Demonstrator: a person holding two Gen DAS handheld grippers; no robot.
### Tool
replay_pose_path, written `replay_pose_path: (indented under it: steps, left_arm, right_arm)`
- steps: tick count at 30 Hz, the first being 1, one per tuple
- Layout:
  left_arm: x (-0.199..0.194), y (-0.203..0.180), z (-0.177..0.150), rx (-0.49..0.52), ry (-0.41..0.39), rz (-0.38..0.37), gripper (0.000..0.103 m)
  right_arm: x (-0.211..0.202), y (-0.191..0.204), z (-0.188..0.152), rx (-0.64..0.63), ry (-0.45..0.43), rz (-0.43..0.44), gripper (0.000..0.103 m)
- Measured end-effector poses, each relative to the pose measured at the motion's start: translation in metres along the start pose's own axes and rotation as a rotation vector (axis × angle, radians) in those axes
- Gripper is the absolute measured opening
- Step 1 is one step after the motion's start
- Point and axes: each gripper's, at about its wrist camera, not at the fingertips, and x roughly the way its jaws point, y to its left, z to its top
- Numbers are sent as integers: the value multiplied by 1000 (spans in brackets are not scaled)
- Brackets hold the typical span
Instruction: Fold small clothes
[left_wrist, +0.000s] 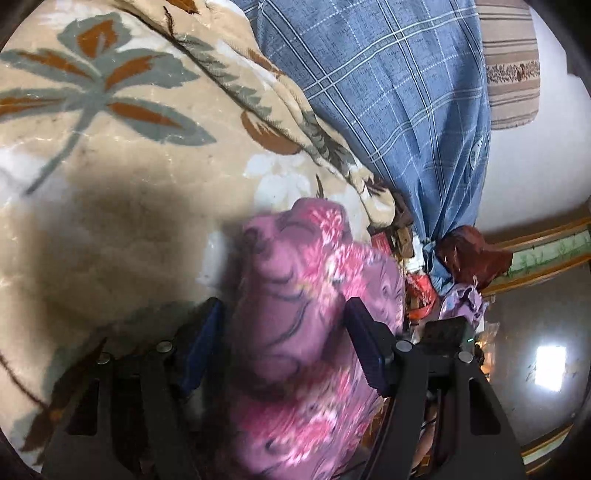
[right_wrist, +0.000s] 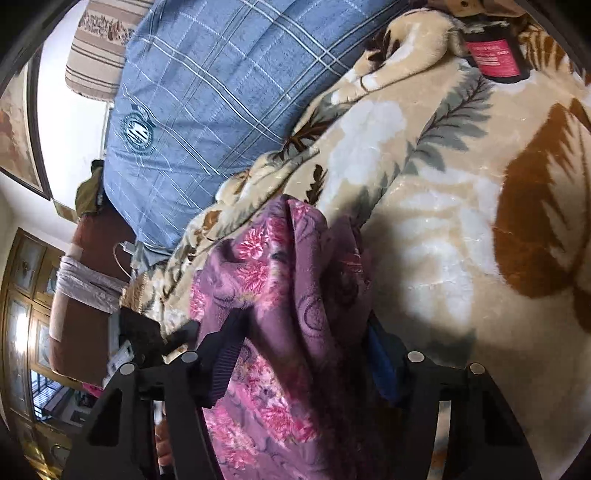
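A pink and purple floral garment (left_wrist: 303, 258) lies bunched on a beige leaf-patterned blanket (left_wrist: 129, 166). In the left wrist view the bundle fills the gap of my left gripper (left_wrist: 284, 302), and both pads sit against its sides. The right wrist view shows the same garment (right_wrist: 280, 251) rising in folds between the fingers of my right gripper (right_wrist: 304, 317). Cloth drapes over its left finger and presses against the blue pad on the right. The blanket (right_wrist: 443, 221) spreads out beyond it.
A blue plaid quilt (left_wrist: 388, 92) (right_wrist: 203, 92) is heaped behind the blanket, with a striped pillow (left_wrist: 509, 66) (right_wrist: 99, 40) past it. A black item with a pink label (right_wrist: 495, 55) rests on the blanket. Loose clothes (left_wrist: 465, 254) and a wooden cabinet (right_wrist: 26, 295) stand off the bed's edge.
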Motion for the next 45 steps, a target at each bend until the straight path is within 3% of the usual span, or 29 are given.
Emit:
replay_pose_path:
  steps: [2, 3, 4, 7, 11, 20, 27, 35, 39, 45]
  left_arm:
    - [4, -4, -2, 14, 9, 12, 58]
    - [6, -8, -6, 39, 16, 51, 45]
    - [6, -9, -9, 51, 11, 70, 37]
    - [-9, -17, -17, 59, -10, 37, 27]
    - [-45, -42, -39, 169, -59, 22, 25]
    - [-163, -72, -104, 334, -180, -27, 24]
    - [-250, -94, -131, 469, -262, 6, 23]
    - [-293, -75, -99, 416, -295, -31, 23]
    - [-274, -53, -61, 378, -278, -18, 23]
    - [-215, -11, 9, 312, -202, 9, 23]
  right_arm:
    - [7, -3, -1, 19, 20, 10, 63]
    - [6, -1, -1, 1, 17, 9, 60]
    - [6, 0, -2, 2, 23, 33, 42]
    - [1, 3, -6, -10, 17, 39, 32]
    - [-17, 26, -23, -69, -24, 66, 25]
    - [-77, 109, -98, -157, -186, 171, 24]
    - [-96, 175, -142, -239, -222, 272, 24]
    - [-76, 230, -137, -305, -199, 323, 24]
    - [-37, 234, -108, -292, -172, 289, 24]
    - [34, 205, -54, -237, -118, 205, 24]
